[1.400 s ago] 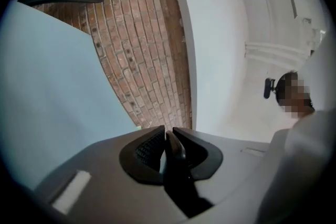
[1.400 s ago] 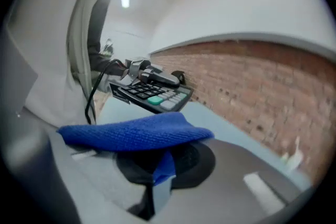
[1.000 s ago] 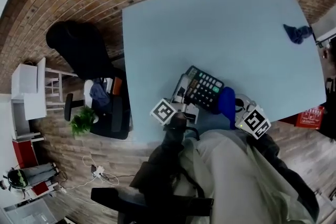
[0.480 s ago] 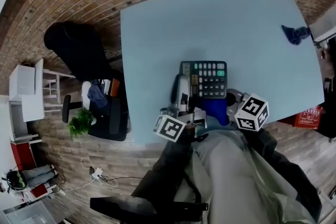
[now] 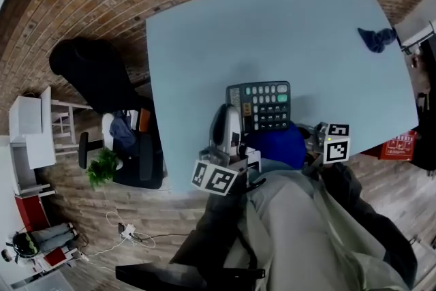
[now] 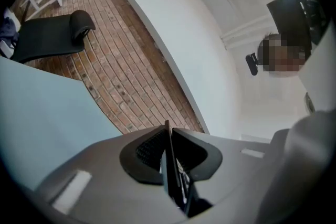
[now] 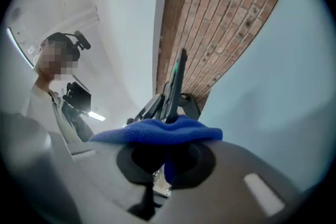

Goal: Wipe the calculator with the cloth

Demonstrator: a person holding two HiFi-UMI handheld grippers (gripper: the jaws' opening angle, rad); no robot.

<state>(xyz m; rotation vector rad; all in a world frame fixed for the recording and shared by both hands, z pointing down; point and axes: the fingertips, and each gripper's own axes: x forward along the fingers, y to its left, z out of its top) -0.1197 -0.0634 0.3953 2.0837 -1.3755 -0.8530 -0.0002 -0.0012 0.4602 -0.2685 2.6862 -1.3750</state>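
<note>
left hand-held gripper (image 6: pixel 170 140) tilted up, gripping calculator (image 5: pixel 261 105) | right hand-held gripper (image 7: pixel 167 140) level, pinching cloth (image 7: pixel 157 131)

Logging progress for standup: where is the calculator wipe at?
Done: left gripper is shut on the calculator by its side, right gripper shut on the blue cloth. In hand: cloth is at the calculator's near end; contact unclear. Left: the wipe across the keys, which show uncovered.

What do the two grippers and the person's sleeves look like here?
The left gripper and right gripper have smooth grey bodies with black recessed pads. Each bears a white cube with black square markers. The sleeves are dark.
</note>
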